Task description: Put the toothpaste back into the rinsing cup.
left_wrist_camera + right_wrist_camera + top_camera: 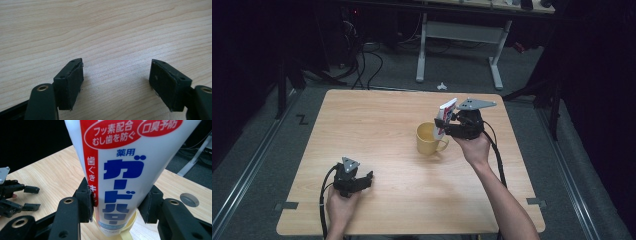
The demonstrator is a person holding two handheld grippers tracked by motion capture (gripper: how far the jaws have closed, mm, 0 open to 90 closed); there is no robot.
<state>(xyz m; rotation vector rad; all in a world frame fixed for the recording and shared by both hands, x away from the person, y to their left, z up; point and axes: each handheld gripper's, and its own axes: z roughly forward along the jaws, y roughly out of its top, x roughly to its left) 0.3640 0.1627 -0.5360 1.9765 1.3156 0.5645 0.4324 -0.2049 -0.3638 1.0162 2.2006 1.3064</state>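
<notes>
White tube [120,170]: clamped in right claw [116,203], tip over mug
Mug [428,139]: yellow, just below right claw
Left claw [116,82]: open, empty, on desk [377,125]

Room was dark. Wood table [377,130] sat on grey carpet floor [262,150]. White desk legs [421,55] & black cables [362,65] were at the back.

Glossy plastic tube [125,170], matt wood-grain table [377,125], smooth yellow mug [428,140].
</notes>
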